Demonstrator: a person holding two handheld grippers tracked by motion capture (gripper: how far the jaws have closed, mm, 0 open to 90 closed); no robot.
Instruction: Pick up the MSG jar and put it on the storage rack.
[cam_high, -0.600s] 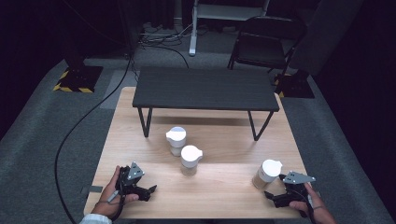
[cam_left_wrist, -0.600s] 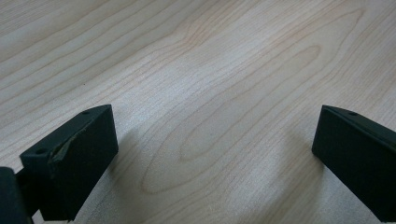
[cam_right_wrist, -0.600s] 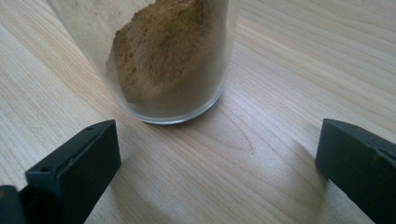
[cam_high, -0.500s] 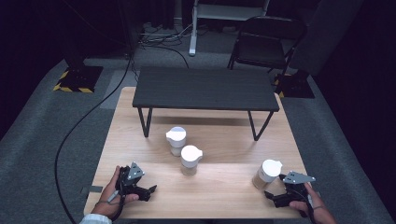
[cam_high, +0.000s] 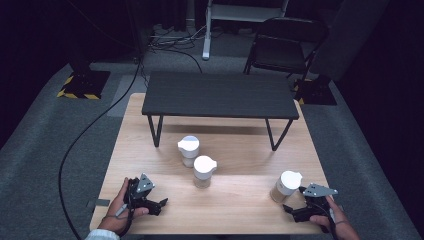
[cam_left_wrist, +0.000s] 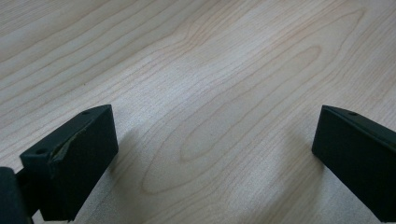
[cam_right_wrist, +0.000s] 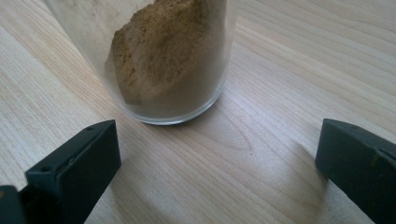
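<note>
High view puts your left gripper (cam_high: 159, 204) at the lower left of the light wooden table (cam_high: 240, 150), fingers wide apart and empty. Your right gripper (cam_high: 290, 210) sits lower right, fingers equally spread, gripping nothing, just beside a white-lidded clear jar of brown powder (cam_high: 284, 186); two similar jars (cam_high: 189, 151) stand mid-frame.

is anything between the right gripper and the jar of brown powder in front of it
Nothing visible. The right gripper is open, and bare wooden table lies between its jaws and the jar just ahead.
</note>
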